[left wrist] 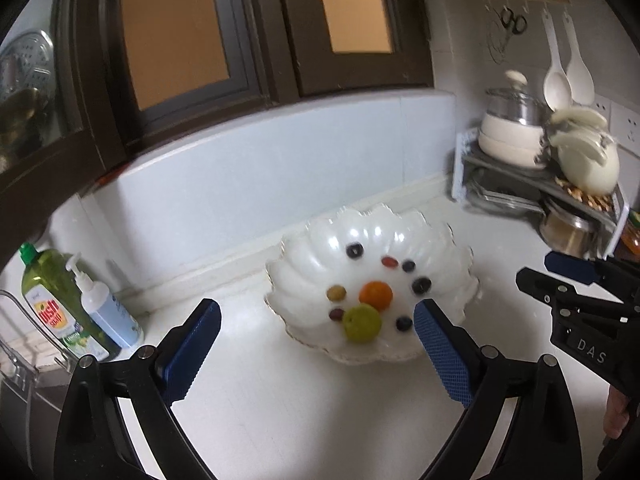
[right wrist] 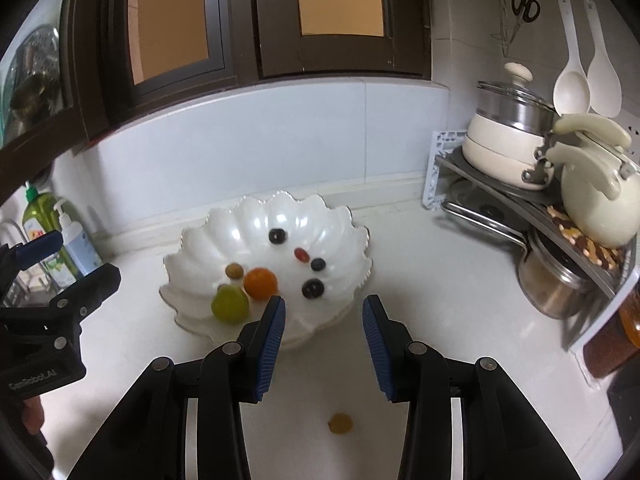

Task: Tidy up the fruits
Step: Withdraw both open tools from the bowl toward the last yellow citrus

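Right wrist view alone showing a small yellow fruit [right wrist: 340,423] lying on the counter [right wrist: 440,280], "GenRobot.AI" reading on left gripper [left wrist: 316,356], "DAS" on right gripper [right wrist: 324,336], both spread, gripping nothing.

The right tool [right wrist: 324,344] hides the bowl's [right wrist: 192,248] near rim. The left view is blurred, leaving the small dark fruits [left wrist: 421,286] unidentifiable.

"DAS" — right hand-held gripper [left wrist: 560,276]; "GenRobot.AI" — left hand-held gripper [right wrist: 72,260].
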{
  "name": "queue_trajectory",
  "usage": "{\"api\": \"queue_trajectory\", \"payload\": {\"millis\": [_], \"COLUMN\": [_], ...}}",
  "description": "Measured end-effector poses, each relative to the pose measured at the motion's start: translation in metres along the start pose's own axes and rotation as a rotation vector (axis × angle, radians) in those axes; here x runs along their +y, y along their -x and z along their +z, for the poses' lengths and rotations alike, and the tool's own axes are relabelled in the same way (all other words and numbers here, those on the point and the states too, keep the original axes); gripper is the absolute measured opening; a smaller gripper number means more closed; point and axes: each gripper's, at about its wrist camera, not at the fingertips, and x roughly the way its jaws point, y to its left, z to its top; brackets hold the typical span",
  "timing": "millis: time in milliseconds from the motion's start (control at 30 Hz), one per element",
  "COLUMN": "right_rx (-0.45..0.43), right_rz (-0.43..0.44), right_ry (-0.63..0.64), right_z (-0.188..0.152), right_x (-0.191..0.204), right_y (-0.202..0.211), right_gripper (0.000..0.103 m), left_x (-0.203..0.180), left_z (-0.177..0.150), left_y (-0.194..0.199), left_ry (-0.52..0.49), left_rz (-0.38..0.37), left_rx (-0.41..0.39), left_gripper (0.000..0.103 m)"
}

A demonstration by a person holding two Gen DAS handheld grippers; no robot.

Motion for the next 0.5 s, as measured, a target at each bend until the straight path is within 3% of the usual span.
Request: {"api": "queue_trajectory", "payload": {"millis": [500], "right_rx": [0.089], "right_rz": [0.000], "right_ry": [-0.004], "right_z": [-0.041], "right_x": [-0.003], "right_y": [-0.005], "right_gripper": [0.042], "left_x": [-0.011], "left_z": [-0.041], "left_y": [-0.009], "left_ry": [0.006], "left_rz": [-0.032], "left_rx": [0.126], "left_gripper": [0.099]}}
